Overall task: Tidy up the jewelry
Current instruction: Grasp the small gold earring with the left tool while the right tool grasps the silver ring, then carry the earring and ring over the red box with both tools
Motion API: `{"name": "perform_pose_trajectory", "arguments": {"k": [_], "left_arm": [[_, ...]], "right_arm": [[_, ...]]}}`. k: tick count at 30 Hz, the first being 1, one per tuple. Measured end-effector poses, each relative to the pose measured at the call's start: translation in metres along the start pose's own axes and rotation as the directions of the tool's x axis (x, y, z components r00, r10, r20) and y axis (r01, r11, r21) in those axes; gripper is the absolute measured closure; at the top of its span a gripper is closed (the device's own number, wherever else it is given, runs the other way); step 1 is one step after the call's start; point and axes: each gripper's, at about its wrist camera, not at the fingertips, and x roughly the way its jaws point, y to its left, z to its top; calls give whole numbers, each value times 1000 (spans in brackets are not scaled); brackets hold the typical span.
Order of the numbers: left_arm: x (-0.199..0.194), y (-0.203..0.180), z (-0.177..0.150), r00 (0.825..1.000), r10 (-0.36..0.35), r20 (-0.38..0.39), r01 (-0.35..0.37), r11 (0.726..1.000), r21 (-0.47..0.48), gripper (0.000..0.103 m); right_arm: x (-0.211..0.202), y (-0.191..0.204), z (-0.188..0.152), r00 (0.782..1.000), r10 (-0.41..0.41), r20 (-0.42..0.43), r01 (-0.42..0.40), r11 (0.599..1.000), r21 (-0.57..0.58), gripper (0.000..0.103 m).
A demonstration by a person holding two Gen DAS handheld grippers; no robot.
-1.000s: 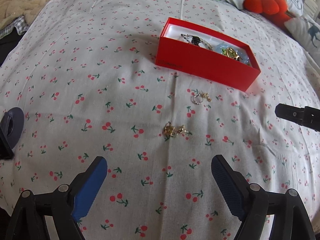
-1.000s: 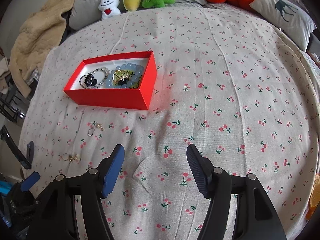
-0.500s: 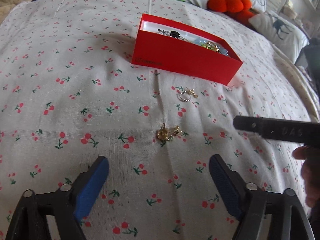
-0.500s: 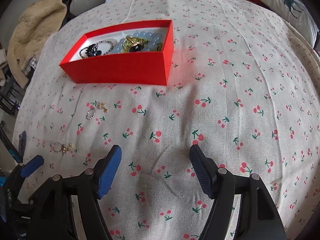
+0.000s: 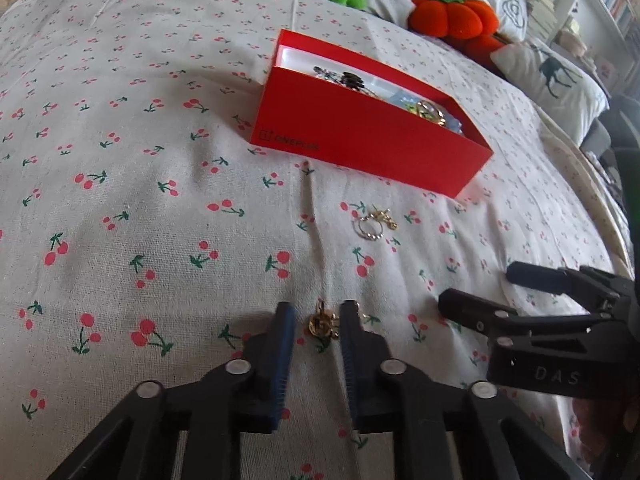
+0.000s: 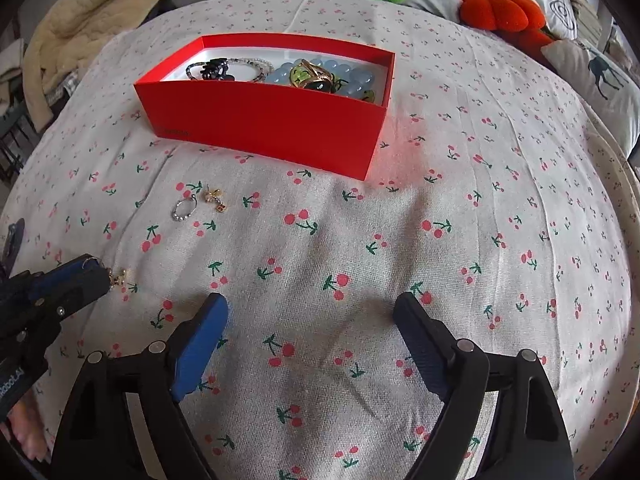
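The left claw [image 5: 316, 326], narrowed around the small gold earring [image 5: 322, 323] on the cherry-print bed [image 5: 160, 208], must pinch, then carry it to the red cardboard box [image 5: 360, 140].

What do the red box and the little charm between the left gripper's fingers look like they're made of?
Red box: likely matte cardboard, with thin folded walls, a white lining and a printed logo.
Gold charm, between the left gripper fingers: shiny gold-toned metal by its glints; whether plated or solid, the views cannot show.

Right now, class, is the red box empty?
No: the right wrist view shows the red box holding blue beads, a black clip and gold pieces on its white lining.
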Motion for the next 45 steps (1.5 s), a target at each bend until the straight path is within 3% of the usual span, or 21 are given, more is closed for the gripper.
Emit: {"name": "perform_pose_trajectory", "arguments": {"k": [3, 14, 22, 32, 36, 44, 45], "left_arm": [[1, 3, 1, 1000, 8, 5, -8, 1000, -25, 103], [-7, 14, 5, 996, 81, 28, -79, 996, -45, 103], [-13, 24, 5, 992, 125, 20, -124, 992, -38, 103], [-14, 33, 4, 991, 136, 7, -136, 990, -49, 103], [-13, 34, 3, 991, 133, 4, -133, 990, -51, 103], [-13, 35, 3, 991, 133, -5, -134, 990, -50, 103], [-13, 35, 3, 991, 134, -8, -134, 990, -51, 103]], "right_arm": [[0, 0, 0, 1000, -1, 3, 1, 1000, -2, 15], [-3, 21, 8, 997, 82, 18, -81, 996, -25, 17], [7, 52, 28, 992, 128, 6, -128, 990, -65, 58], [20, 65, 46, 991, 134, 26, -132, 989, -71, 74], [21, 67, 48, 991, 134, 28, -132, 988, -80, 85], [18, 71, 48, 991, 136, 23, -132, 984, -119, 91], [16, 71, 48, 990, 141, 21, -138, 983, -118, 96]]}}
